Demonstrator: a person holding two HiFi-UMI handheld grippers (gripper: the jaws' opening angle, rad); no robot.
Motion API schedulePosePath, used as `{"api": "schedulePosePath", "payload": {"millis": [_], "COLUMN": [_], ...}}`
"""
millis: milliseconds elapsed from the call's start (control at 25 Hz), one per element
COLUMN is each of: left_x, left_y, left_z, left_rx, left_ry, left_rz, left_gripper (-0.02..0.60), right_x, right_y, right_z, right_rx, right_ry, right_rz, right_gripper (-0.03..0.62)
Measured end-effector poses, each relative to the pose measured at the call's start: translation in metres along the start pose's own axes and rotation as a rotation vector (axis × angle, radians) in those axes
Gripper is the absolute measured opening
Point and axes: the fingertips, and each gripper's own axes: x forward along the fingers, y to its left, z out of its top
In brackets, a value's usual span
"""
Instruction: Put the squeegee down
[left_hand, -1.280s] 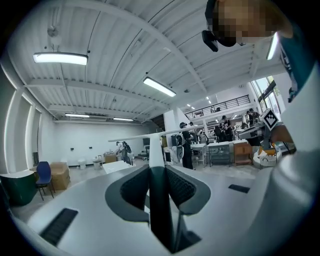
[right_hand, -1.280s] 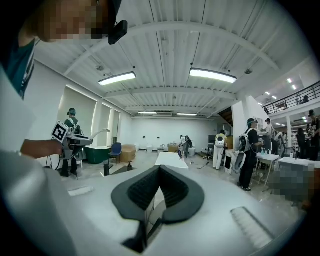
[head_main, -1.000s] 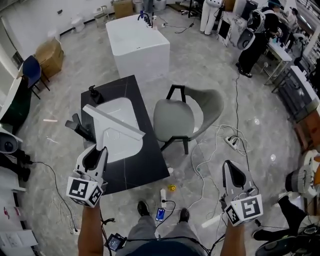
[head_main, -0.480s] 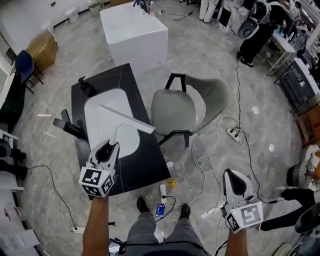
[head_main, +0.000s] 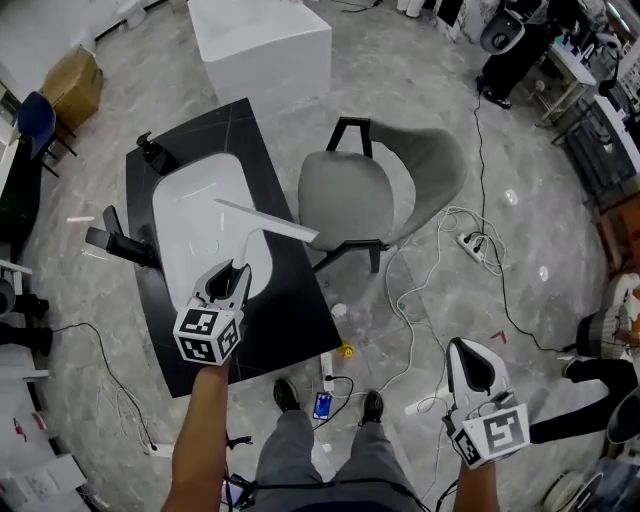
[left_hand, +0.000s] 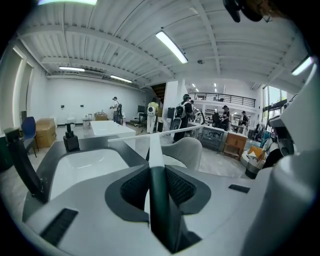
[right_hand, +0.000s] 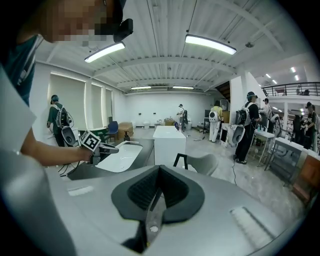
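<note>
My left gripper (head_main: 231, 277) clamps the squeegee (head_main: 266, 220) by its handle, plain in its own view; the head view shows the blade over the white sink (head_main: 180, 215). My right gripper (head_main: 468, 358), by its own view, is clenched on nothing.

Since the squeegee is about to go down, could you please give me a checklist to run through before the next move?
1. Grip: left tongs closed on the squeegee handle: ok.
2. Landing spot: basin and counter under the blade are bare: ok.
3. Faucet and soap bottle stand apart from the blade: ok.
4. Right tongs shut, empty, off over the floor: ok.
5. Gap between blade end and chair: cannot tell.
</note>
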Motion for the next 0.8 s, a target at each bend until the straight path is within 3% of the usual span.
{"api": "schedulePosePath", "payload": {"millis": [400,800], "left_x": [0.050,0.079], "left_y": [-0.005,-0.007], "left_z": [-0.053,-0.076], "left_rx": [-0.024,-0.035], "left_ry": [0.106,0.165], "left_rz": [-0.017,-0.023], "left_gripper": [0.094,0.094], "right_x": [0.008,0.010], "right_y": [-0.004,-0.004], "right_z": [-0.034,-0.047], "right_rx": [0.025,0.038], "right_ry": [0.053,0.070], "right_rz": [-0.004,-0.004], "right_gripper": [0.011,0.011]}}
